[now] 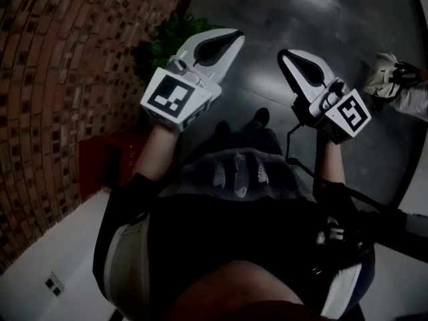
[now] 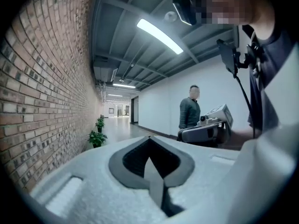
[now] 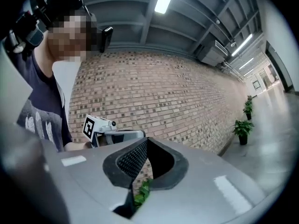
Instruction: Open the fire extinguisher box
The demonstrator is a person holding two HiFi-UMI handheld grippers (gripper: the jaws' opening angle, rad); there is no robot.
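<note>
**Both grippers held up, jaws shut and empty; the red box sits low at the left**

The left gripper and right gripper each have their jaws pressed together with nothing between them. Both point out over the floor, well apart from the fire extinguisher box, which stands against the brick wall below the person's left arm. Neither gripper view shows the box, and its door and latch cannot be made out, so a reach from here would likely be aimed blind. Shut jaws could only knock the door rather than take hold of it. The black cable hanging from the right gripper may snag, and the potted plant near the wall could be brushed.
</note>
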